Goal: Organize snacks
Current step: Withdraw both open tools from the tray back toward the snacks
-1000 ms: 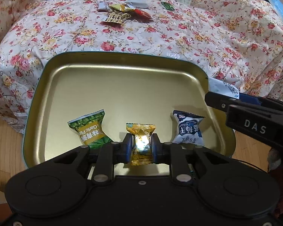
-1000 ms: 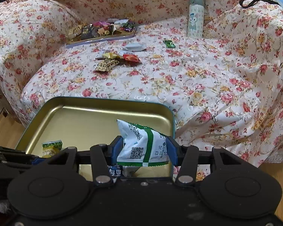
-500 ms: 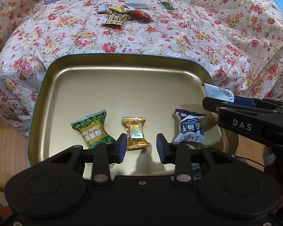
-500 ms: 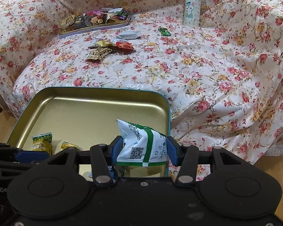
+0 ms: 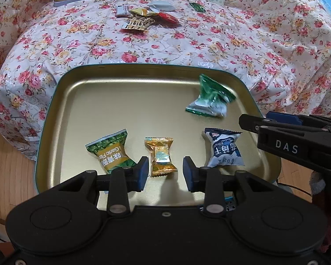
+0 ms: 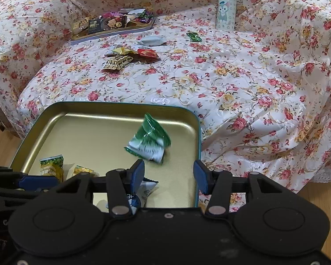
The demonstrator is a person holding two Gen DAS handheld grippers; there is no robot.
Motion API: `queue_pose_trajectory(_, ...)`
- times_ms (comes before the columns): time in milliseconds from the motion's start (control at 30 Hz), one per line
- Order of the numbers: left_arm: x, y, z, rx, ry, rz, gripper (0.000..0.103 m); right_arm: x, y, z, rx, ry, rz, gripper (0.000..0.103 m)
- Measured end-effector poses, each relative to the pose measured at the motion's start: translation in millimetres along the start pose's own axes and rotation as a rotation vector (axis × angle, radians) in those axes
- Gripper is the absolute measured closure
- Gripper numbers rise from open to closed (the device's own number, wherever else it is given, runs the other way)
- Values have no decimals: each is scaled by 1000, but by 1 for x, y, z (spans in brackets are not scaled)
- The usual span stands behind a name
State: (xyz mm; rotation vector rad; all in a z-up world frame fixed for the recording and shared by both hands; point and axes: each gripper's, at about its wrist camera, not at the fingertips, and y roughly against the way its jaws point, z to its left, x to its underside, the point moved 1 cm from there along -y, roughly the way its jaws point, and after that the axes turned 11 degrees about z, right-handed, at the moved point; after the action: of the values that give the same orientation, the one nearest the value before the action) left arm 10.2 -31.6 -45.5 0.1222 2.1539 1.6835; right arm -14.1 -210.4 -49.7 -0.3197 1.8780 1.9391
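Note:
A gold tin tray (image 5: 61, 101) with a teal rim lies below both grippers. On it lie a green garlic packet (image 5: 110, 152), a gold candy (image 5: 161, 156) and a blue-white packet (image 5: 224, 149). My left gripper (image 5: 165, 174) is open, and the gold candy lies free just beyond its pads. A green-white packet (image 6: 149, 142), motion-blurred, sits in the tray (image 6: 196, 132) ahead of my right gripper (image 6: 168, 174), which is open and holds nothing. In the left wrist view the same packet (image 5: 209, 101) is near the tray's far right corner, beyond the right gripper's fingers (image 5: 253, 121).
A floral cover drapes the surface behind the tray. On it lie a heap of loose snacks (image 6: 125, 57), a small green candy (image 6: 194, 36), a further tray (image 6: 112, 25) full of snacks and a pale bottle (image 6: 226, 11). Wooden floor shows at both sides.
My left gripper opened and let go of the gold candy, which now lies on the tray. My right gripper opened and the green-white packet dropped into the tray.

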Motion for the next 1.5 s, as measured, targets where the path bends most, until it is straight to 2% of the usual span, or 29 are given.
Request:
queue_pose_trajectory(700, -1, 3, 6, -31, 41, -10, 60, 1, 2, 2, -28, 23, 28, 49)
queue_pose_trajectory(1167, -2, 6, 12, -126, 78, -44, 60, 2, 3, 3, -40, 38, 38, 48)
queue_pose_trajectory(1333, -3, 10, 14, -165, 83, -77, 56, 0, 2, 2, -46, 38, 43, 48)
queue_pose_trajectory(1500, -9, 16, 18, -210, 97, -181, 55, -2, 2, -1, -50, 33, 32, 47)
